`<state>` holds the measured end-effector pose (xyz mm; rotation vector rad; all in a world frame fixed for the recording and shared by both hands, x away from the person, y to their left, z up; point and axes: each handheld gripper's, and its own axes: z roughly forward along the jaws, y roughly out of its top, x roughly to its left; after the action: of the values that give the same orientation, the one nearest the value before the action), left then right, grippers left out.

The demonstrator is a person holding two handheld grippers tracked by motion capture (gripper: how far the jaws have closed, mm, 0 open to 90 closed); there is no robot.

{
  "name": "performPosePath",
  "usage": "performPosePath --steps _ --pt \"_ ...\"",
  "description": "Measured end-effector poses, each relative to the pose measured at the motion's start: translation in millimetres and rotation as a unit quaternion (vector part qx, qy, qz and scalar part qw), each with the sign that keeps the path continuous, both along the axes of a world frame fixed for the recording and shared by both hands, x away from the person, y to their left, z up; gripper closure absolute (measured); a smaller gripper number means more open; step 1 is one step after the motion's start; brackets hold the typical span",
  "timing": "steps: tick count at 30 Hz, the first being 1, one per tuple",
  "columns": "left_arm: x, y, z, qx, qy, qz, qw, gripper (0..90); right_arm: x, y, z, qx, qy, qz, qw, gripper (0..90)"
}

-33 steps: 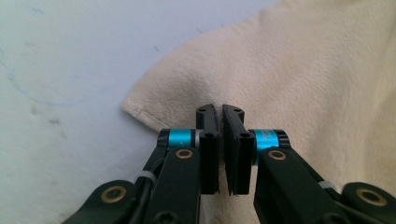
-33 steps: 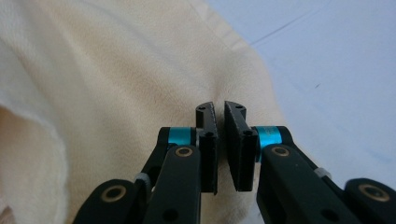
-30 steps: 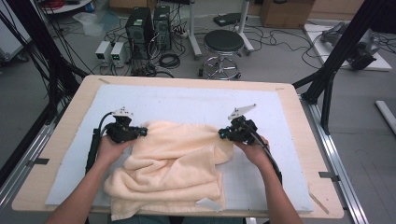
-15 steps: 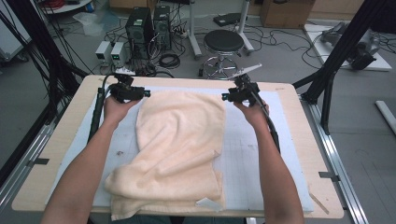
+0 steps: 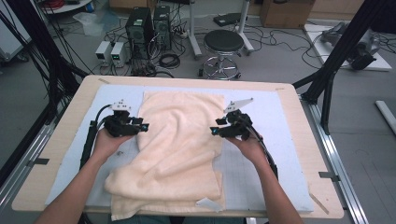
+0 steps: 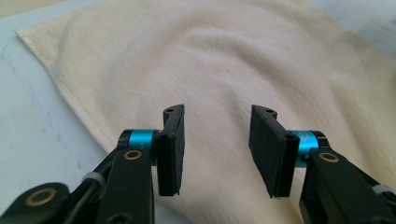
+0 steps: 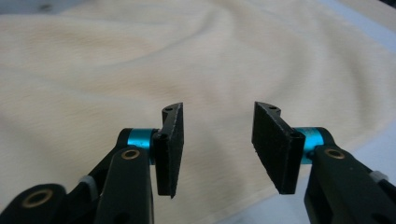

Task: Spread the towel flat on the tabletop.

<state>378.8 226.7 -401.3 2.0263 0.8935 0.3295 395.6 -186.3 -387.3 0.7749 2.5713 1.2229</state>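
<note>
Both grippers, left gripper (image 5: 145,127) and right gripper (image 5: 212,132), have just let go, jaws spread and empty, pulling back mid-frame beside the cream towel (image 5: 180,140) now spread lengthwise down the table's centre.

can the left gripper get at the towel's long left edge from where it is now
Probably yes. The left gripper sits right beside the towel with jaws open and empty, and in the left gripper view that hem lies bare on the mat, nothing between them.
</note>
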Motion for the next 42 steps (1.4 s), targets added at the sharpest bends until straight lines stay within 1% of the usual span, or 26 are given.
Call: performPosePath --steps 1,2,3,5,6,7,8,9,10,11,12,13,14,15,17,18,21,23,26,27,30,33,37,39,41,42 --pt "-7.6 2.1 -1.0 0.001 0.001 -0.002 1.0000 56.0 -15.5 2.5 0.0 0.007 -0.008 0.022 0.9997 51.8" --pt "-15.0 3.5 -2.1 -0.001 0.007 -0.005 1.0000 56.0 -15.5 2.5 0.0 0.007 -0.008 0.022 0.9997 51.8" --pt "-21.4 4.4 -2.7 0.002 0.012 -0.013 0.9998 56.0 -28.9 6.4 -0.5 0.026 -0.003 0.044 0.9987 49.8" --pt "-34.6 4.7 -6.7 -0.004 0.016 -0.029 0.9995 56.0 -35.4 9.8 -1.0 0.028 -0.001 0.058 0.9979 47.9" --pt "-39.2 3.7 -9.3 0.003 0.018 -0.038 0.9991 57.3 -41.6 14.4 -2.6 0.030 0.006 0.070 0.9971 45.1" --pt "-42.6 1.7 -13.2 0.008 0.020 -0.040 0.9990 58.9 -45.1 20.7 -4.4 0.022 0.027 0.092 0.9952 44.0" --pt "-42.9 0.5 -17.6 0.014 0.026 -0.043 0.9986 61.7 -53.3 33.0 -10.2 -0.024 0.029 0.117 0.9924 45.0" --pt "-41.0 -1.5 -22.5 0.014 0.040 -0.046 0.9980 63.3 -55.4 37.8 -14.0 -0.041 0.028 0.126 0.9908 47.8" --pt "-38.2 -4.2 -26.7 0.018 0.054 -0.048 0.9972 63.3 -55.4 37.8 -14.0 -0.041 0.028 0.126 0.9908 47.8" --pt "-35.7 -9.6 -31.8 0.026 0.061 -0.054 0.9963 68.0 -55.5 40.3 -23.3 -0.051 0.033 0.124 0.9903 54.3" --pt "-35.7 -9.6 -31.8 0.026 0.061 -0.054 0.9963 72.0 -55.5 40.3 -23.3 -0.051 0.033 0.124 0.9903 54.3" --pt "-35.6 -11.3 -31.9 0.027 0.054 -0.049 0.9970 72.0 -53.2 38.6 -28.5 -0.047 0.049 0.119 0.9905 62.1" --pt "-35.6 -11.4 -30.9 0.030 0.050 -0.039 0.9975 86.6 -47.8 32.6 -38.2 -0.046 0.081 0.131 0.9870 79.6" --pt "-34.7 -11.1 -30.9 0.029 0.051 -0.032 0.9978 87.2 -46.7 28.9 -39.8 -0.045 0.084 0.131 0.9868 82.1" --pt "-32.5 -8.5 -31.0 0.023 0.058 -0.021 0.9979 87.6 -45.7 25.0 -38.2 -0.037 0.086 0.127 0.9875 83.1" --pt "-31.1 -7.3 -30.2 0.024 0.053 -0.014 0.9982 87.9 -45.1 17.7 -30.6 -0.028 0.064 0.112 0.9912 83.5" --pt "-24.2 -3.7 -24.5 0.007 0.038 0.023 0.9990 88.0 -40.2 6.7 -21.5 -0.010 0.055 0.092 0.9942 83.6" --pt "-19.9 -0.6 -19.5 -0.004 0.032 0.042 0.9986 87.8 -38.6 -0.6 -18.6 -0.020 0.046 0.078 0.9957 83.7" --pt "-19.5 2.9 -14.9 -0.006 0.029 0.043 0.9986 85.2 -38.0 -10.2 -18.6 -0.019 0.053 0.072 0.9958 83.6" --pt "-20.2 4.8 -14.5 0.001 0.031 0.040 0.9987 80.2 -38.9 -18.6 -20.2 -0.021 0.064 0.067 0.9954 82.4" --pt "-25.3 9.2 -15.3 0.002 0.039 0.024 0.9990 77.4 -41.8 -21.5 -20.6 -0.016 0.070 0.072 0.9948 75.5" --pt "-35.9 10.8 -15.7 -0.004 0.038 -0.005 0.9993 71.7 -51.5 -17.8 -11.2 -0.002 0.042 0.076 0.9962 64.5" --pt "-48.8 9.5 -18.3 -0.001 0.045 -0.045 0.9980 68.4 -58.3 -13.5 -7.4 -0.003 0.023 0.084 0.9962 62.1" --pt "-52.4 6.4 -23.7 0.013 0.055 -0.059 0.9967 63.3 -63.2 -9.6 -8.3 0.001 0.018 0.099 0.9949 60.7" --pt "-54.0 2.0 -30.6 0.035 0.066 -0.068 0.9948 63.4 -64.6 -3.2 -13.9 -0.018 0.023 0.104 0.9942 59.1" --pt "-55.4 -0.4 -34.2 0.044 0.064 -0.073 0.9943 67.3 -64.2 2.1 -22.6 -0.029 0.036 0.106 0.9933 57.3"
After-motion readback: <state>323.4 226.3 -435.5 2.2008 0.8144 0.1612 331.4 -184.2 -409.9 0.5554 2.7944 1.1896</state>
